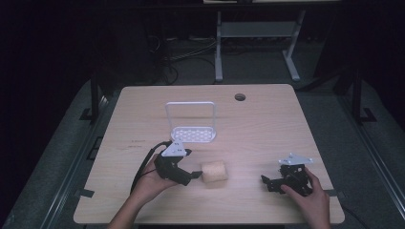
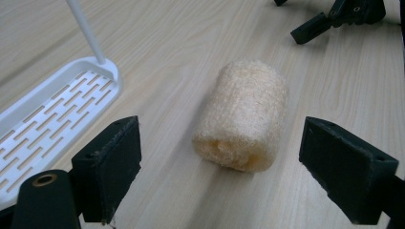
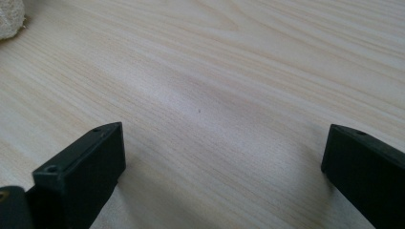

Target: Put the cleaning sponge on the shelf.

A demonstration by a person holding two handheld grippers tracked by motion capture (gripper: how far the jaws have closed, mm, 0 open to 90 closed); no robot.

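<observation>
Item 1, loofah roll (image 1: 214, 172): pale, fibrous cylinder lying on its side on the worktop (image 1: 267, 124), in the near half, slightly left of centre. In the left gripper view it lies ahead of and between the two jaws, touching neither.

Item 2, left hand-held gripper (image 1: 195, 175): held low over the worktop just left of the roll, jaws spread wide and empty, tips just beside the roll's left end. A black cable trails back from it toward the near-left edge.

Item 3, right hand-held gripper (image 1: 265, 182): held near the front-right corner, well apart from the roll, jaws spread wide over bare wood and holding nothing. In the left gripper view its black tips (image 2: 313, 28) show beyond the roll.

Item 4, white rack (image 1: 193, 133): slotted tray with an upright wire loop handle, standing behind the left hand-held gripper and the roll, near but not touching either.

Item 5, cable hole (image 1: 239, 97): round opening close to the far edge, right of centre.

Obstructions: nothing lies between either hand-held gripper and the roll; the rack stands close on the far-left side.

Open room: bare wood between the roll and the right hand-held gripper, across the right half, and along the far edge.
</observation>
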